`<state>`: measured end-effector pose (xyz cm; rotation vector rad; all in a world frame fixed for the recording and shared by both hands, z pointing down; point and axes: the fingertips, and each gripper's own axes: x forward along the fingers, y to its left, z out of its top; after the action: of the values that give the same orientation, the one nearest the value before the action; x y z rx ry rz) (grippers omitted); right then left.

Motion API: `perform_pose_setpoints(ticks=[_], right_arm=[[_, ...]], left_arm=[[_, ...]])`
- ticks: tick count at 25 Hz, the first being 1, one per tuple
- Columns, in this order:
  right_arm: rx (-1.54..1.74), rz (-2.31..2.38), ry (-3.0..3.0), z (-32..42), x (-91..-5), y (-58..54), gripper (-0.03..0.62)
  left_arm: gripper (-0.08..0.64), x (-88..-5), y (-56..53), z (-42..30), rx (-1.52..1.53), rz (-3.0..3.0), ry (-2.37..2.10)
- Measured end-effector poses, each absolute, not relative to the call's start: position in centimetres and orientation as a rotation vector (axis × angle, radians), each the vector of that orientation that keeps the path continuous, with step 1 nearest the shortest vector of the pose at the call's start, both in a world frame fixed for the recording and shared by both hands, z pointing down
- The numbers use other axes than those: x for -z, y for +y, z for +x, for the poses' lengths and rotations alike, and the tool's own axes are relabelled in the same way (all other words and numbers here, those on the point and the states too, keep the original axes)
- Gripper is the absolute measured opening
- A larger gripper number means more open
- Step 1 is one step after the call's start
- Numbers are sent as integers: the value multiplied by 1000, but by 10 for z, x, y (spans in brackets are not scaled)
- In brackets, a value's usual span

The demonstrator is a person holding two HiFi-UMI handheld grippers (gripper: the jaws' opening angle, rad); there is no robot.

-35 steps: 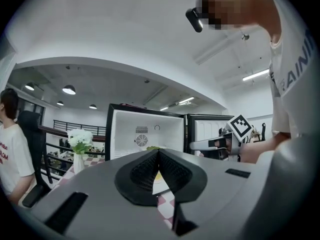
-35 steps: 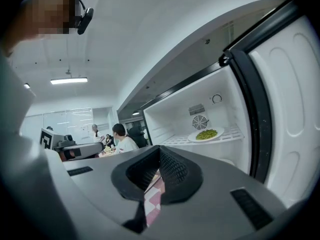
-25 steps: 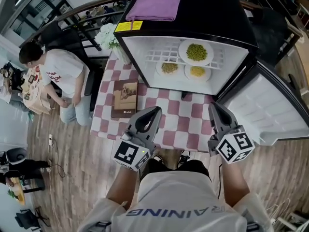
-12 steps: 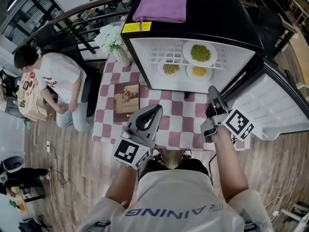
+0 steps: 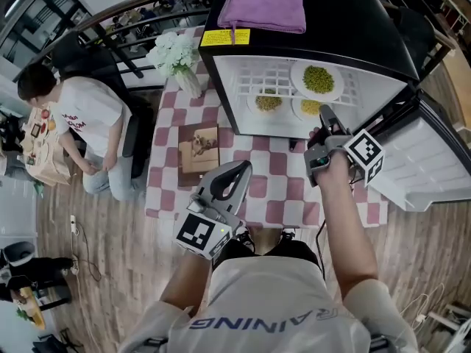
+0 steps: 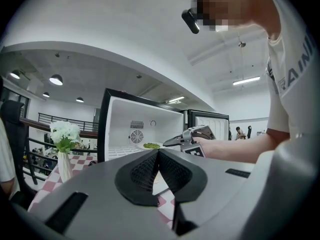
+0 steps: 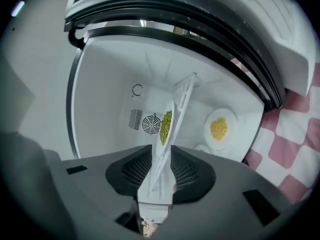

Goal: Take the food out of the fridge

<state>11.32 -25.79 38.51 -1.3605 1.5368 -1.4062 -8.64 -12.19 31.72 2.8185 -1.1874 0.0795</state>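
The small black fridge (image 5: 309, 20) stands open on the checked table (image 5: 276, 175). Its wire shelf (image 7: 183, 96) bears a plate of green food (image 5: 318, 79); below lie a second greenish plate (image 5: 268, 101) and a yellow plate (image 5: 310, 107). My right gripper (image 5: 324, 112) is rolled on its side at the fridge mouth, jaws opening. The right gripper view shows the green plate (image 7: 166, 126) edge-on in line with the gap; the pads do not press it. My left gripper (image 5: 243, 166) hangs shut and empty over the table's near edge.
The fridge door (image 5: 434, 160) stands open at the right. A purple cloth (image 5: 262, 9) lies on the fridge top. A vase of white flowers (image 5: 175, 50) and a brown book (image 5: 200, 145) are on the table's left. A person (image 5: 81, 116) sits left of it.
My right gripper moved forward from the table's near edge to the fridge mouth, rolled onto its side and parted its jaws. The left gripper drifted slightly forward.
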Motion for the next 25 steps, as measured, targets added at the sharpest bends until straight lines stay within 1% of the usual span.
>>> perform_pose_setpoints(ticks=[13,14,17,20,25], right_arm=[[1478,-1320,1294,122,-404,-292,112],[1486,-1324,1280,123,-405,-293,107],[1507,-1338,1246,124,-407,-292,58],[1508,-1345,1241,125,-406,-290,34],[1515,-1332,1252,124,-405,-278,32]], left_arm=[[8,-327,-129,-93,-98,2818,-1147],[8,-327,-129,-93,-97,2817,-1146],[8,-327,-128,-93,-93,2816,-1141],[8,-327,-128,-93,-99,2814,-1137],[8,-326,-127,-91,-95,2816,-1135]])
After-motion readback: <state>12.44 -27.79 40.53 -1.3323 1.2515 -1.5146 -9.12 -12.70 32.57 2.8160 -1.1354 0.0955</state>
